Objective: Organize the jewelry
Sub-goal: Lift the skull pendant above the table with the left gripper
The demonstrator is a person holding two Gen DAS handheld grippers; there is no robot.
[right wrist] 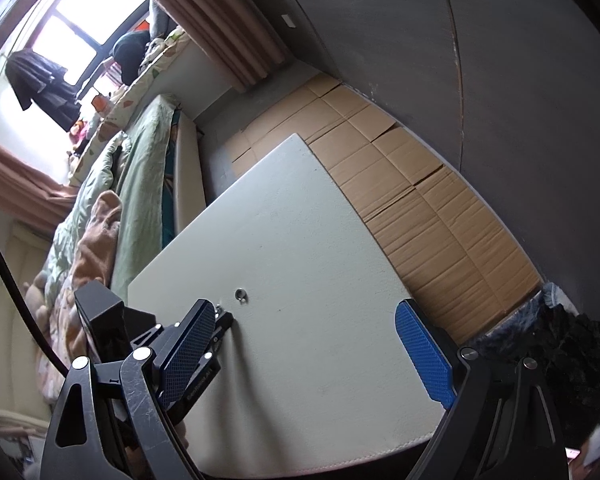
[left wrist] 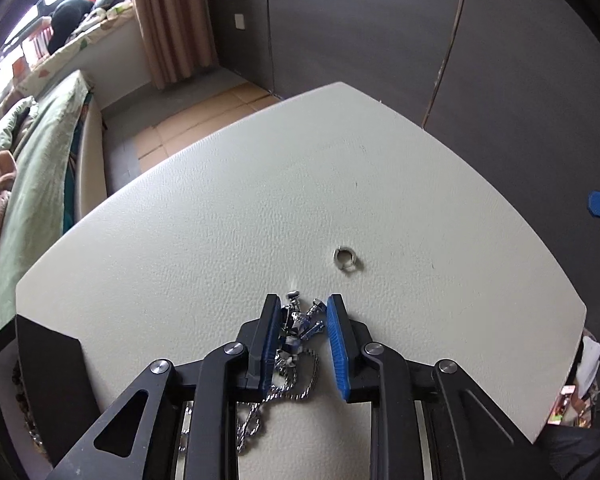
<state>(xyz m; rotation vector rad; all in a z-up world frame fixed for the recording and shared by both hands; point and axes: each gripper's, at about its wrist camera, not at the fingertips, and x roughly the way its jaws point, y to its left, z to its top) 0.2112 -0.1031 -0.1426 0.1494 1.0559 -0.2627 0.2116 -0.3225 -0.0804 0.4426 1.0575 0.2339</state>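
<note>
A silver chain necklace with a chunky pendant lies near the front of the white table. My left gripper points steeply down at it, and its blue pads stand against both sides of the pendant, with the chain trailing back under the fingers. A small silver ring lies just beyond, to the right, clear of the pads. In the right wrist view the ring sits ahead of the left gripper. My right gripper hangs over the table, open wide and holding nothing.
A black box stands at the table's left front corner, with beads beside it. A bed with green bedding runs along the left. Flattened cardboard covers the floor beyond the table. Dark wall panels stand behind.
</note>
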